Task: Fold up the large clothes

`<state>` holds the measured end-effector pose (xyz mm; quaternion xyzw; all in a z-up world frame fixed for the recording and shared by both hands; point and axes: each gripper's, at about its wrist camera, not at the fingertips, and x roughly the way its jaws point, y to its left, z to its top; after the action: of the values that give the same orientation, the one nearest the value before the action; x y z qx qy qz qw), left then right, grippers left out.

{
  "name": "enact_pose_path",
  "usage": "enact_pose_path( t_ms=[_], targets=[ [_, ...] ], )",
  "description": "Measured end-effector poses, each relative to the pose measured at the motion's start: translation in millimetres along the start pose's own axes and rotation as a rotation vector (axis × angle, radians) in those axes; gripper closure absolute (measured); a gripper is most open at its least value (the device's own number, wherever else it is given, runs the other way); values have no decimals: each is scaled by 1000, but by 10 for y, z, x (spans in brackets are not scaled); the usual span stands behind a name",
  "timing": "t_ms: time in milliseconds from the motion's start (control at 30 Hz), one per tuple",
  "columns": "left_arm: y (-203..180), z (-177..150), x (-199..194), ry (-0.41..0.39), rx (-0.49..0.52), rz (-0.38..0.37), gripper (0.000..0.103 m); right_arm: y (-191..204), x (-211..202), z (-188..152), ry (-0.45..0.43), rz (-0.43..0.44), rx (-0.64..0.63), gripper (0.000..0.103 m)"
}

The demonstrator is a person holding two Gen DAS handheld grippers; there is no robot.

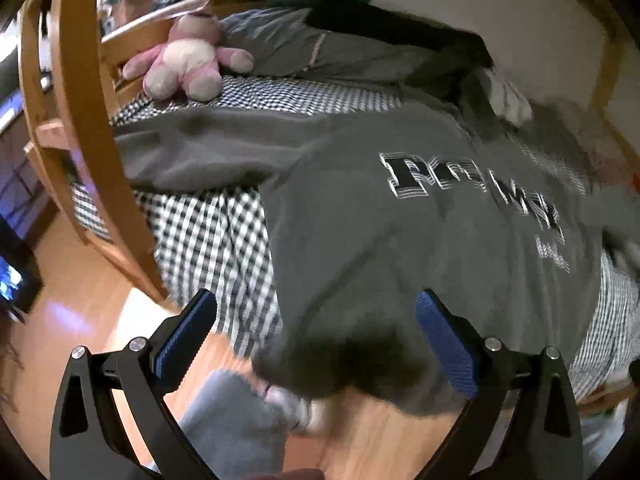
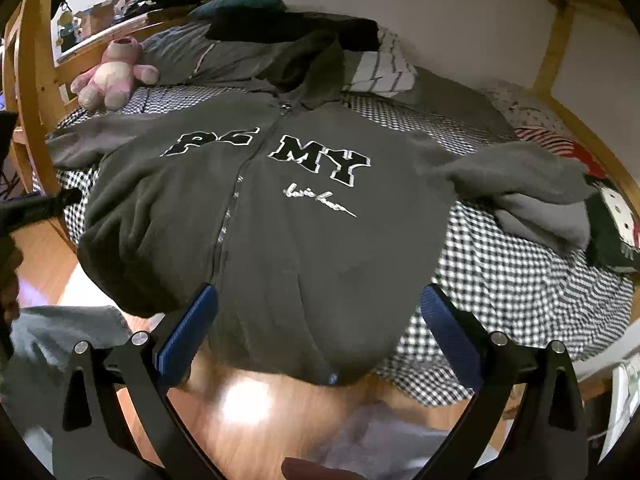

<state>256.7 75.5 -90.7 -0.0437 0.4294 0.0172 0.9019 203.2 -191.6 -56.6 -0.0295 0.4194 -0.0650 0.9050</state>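
- Bed with black-and-white gingham cover (image 2: 520, 280) in a wooden frame (image 1: 84, 128): work surface, filling most of both views; wood floor shows below its near edge.
- Dark grey zip-front hooded sweatshirt with black block lettering (image 2: 280, 208): lies face up, spread flat on the cover. Long axis runs from the hem at the near edge of the bed, which overhangs slightly, away to the hood by the pillows. Both sleeves spread sideways; the right one (image 2: 532, 188) is crumpled at the cuff.
- Grey pillows (image 2: 188, 60) and a pink-and-white plush bear (image 2: 112, 76): at the head of the bed, well clear of the hem.
- Right gripper (image 2: 320, 316): blue-padded jaws apart, nothing between them; hovers over the hem just right of the zip line.
- Left gripper (image 1: 316, 320): jaws likewise wide apart and empty; sits off the left hem corner, over the bed edge and floor. View is motion-blurred.
- Judgement: no fold made yet. The garment lies straight ahead of both grippers, hem nearest. Each gripper is nearest its own hem corner, so a grasp at the hem looks like the likely start.
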Motion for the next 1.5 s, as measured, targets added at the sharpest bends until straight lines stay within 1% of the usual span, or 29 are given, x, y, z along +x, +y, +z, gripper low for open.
enact_pose_path(
  t_ms=[100,200,233,300,367,400,467,500,567,600,667,700,733,767,800,900,933,1000,1100,1133,1200,1267,1333,1400,1433,1500],
  targets=[
    [263,205,259,-20,-88,-54,5,47,156,101,8,9,5,3],
    [472,361,460,-87,-118,-112,5,116,329,241,10,30,-8,3],
    [507,388,512,-91,-118,-117,5,137,372,283,10,34,-15,3],
    [614,443,647,-72,-145,-117,5,215,475,406,6,42,-40,3],
    [724,483,766,-42,-201,-175,5,289,534,520,-9,55,-58,3],
    [784,507,830,-37,-236,-189,5,346,581,612,-21,67,-75,3],
    [833,568,918,-31,-259,-200,5,443,647,748,-35,77,-103,3],
    [877,616,968,-27,-287,-237,5,506,686,829,-45,84,-118,3],
    [1018,700,1075,-22,-375,-381,5,625,743,956,-60,102,-146,3],
    [1103,749,1138,-35,-444,-440,5,678,767,1003,-66,109,-160,3],
    [1222,824,1244,-36,-538,-469,5,853,826,1106,-85,126,-210,3],
    [1306,847,1332,-20,-622,-497,5,950,850,1144,-101,142,-243,3],
    [1371,844,1389,-3,-694,-506,5,1032,868,1164,-115,154,-272,3],
    [1446,824,1445,-10,-781,-541,5,1140,889,1184,-134,168,-312,3],
    [1475,816,1458,-21,-817,-543,6,1228,901,1192,-151,178,-346,3],
    [1437,808,1448,-67,-886,-521,6,1656,974,1193,-232,234,-531,3],
    [1447,814,1465,-75,-913,-516,6,1761,983,1183,-246,254,-575,3],
    [1417,890,1528,-74,-914,-504,5,2006,1037,1157,-291,323,-681,3],
    [1444,989,1572,-62,-923,-508,6,2291,1114,1095,-353,354,-824,3],
    [1496,995,1556,-59,-937,-515,6,2365,1146,1084,-369,347,-866,3],
    [1516,1000,1523,-62,-965,-557,6,2498,1176,1042,-405,360,-935,3],
    [1538,1015,1473,-69,-969,-590,6,2600,1207,1027,-423,403,-986,3],
    [1517,1053,1477,-59,-944,-591,6,2626,1246,1056,-410,446,-999,3],
    [1499,1093,1565,-41,-925,-591,6,2571,1263,1125,-391,494,-977,3],
    [1505,1085,1629,-30,-931,-599,6,2514,1260,1232,-365,552,-958,3],
    [1501,1025,1679,-50,-952,-616,6,2417,1248,1478,-330,628,-923,3]
  ],
)
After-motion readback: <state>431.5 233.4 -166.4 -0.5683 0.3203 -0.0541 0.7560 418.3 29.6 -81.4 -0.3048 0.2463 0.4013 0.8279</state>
